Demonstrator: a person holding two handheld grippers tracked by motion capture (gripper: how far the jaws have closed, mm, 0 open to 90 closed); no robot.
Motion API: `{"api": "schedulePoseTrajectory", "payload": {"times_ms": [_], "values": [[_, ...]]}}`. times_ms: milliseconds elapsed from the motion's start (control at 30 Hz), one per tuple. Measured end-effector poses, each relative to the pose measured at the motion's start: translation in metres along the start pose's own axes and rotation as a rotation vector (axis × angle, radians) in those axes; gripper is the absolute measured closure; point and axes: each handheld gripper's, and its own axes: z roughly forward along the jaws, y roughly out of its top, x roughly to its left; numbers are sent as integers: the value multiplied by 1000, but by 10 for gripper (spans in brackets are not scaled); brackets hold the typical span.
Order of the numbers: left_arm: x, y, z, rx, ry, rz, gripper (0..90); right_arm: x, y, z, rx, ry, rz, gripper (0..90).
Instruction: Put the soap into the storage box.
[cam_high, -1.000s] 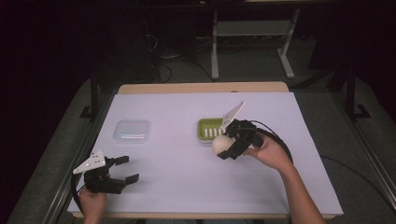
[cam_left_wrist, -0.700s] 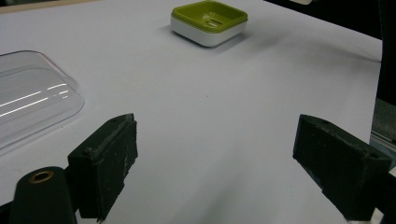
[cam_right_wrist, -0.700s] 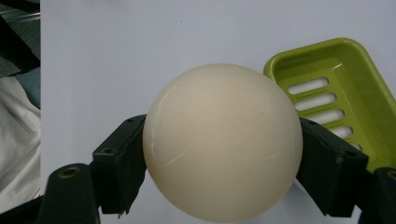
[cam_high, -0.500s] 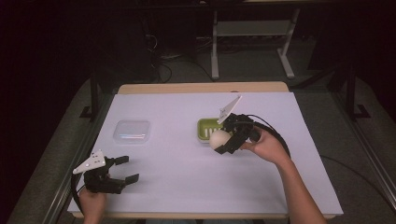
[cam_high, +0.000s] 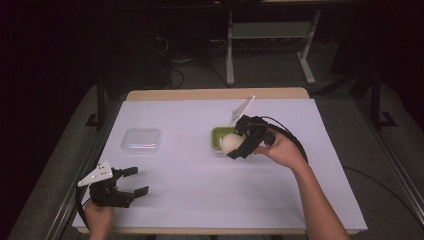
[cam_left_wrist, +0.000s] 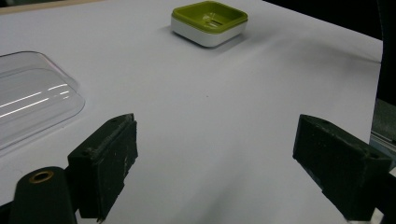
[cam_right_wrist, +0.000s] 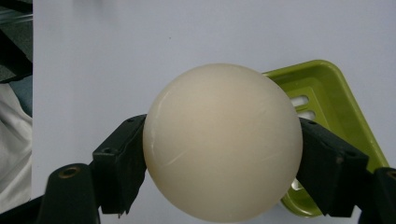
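Cream-coloured smooth rounded soap bar (cam_right_wrist: 221, 142) is clamped between the two black jaws of the right gripper (cam_high: 239, 145), one jaw on each flank. Grip looks centred; no tilt can be made out on so rounded a shape.

Landmark: the olive-green, white-based rectangular soap dish (cam_left_wrist: 209, 22).
- In the high view the soap (cam_high: 231, 143) is held over the dish's near-right part, overlapping its rim; whether it touches the dish cannot be told.
- In the right gripper view the dish (cam_right_wrist: 327, 112) lies behind and to the right of the soap, slotted floor partly visible, near corner hidden by the ball and the jaw.
- So the deciding relation: dish centre is judged slightly beyond and to the side of the held soap, not squarely under it.

The dish's long axis appears to run roughly left-right on the white table cover (cam_high: 190, 170); the soap has no clear long axis, so orientation matters little.

Left gripper (cam_high: 130, 182) is held wide open and empty, well off to the dish's near-left, close to the table's front edge. Clear plastic rectangular lid (cam_high: 142, 140) lies flat to the dish's left, apart from it, nearer the left gripper than the right.

Right hand (cam_high: 280, 149) is plainly the nearer one to the dish.
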Motion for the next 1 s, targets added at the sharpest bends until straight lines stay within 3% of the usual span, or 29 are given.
{"api": "schedulePoseTrajectory", "payload": {"times_ms": [467, 1000], "values": [[1, 0, 0, 1, -1, 3, 132, -15, 12, -6, -22, -4, 13, 227], [0, 0, 0, 2, -5, 2, 132, -26, 12, 8, 1, -7, 31, 226]]}}
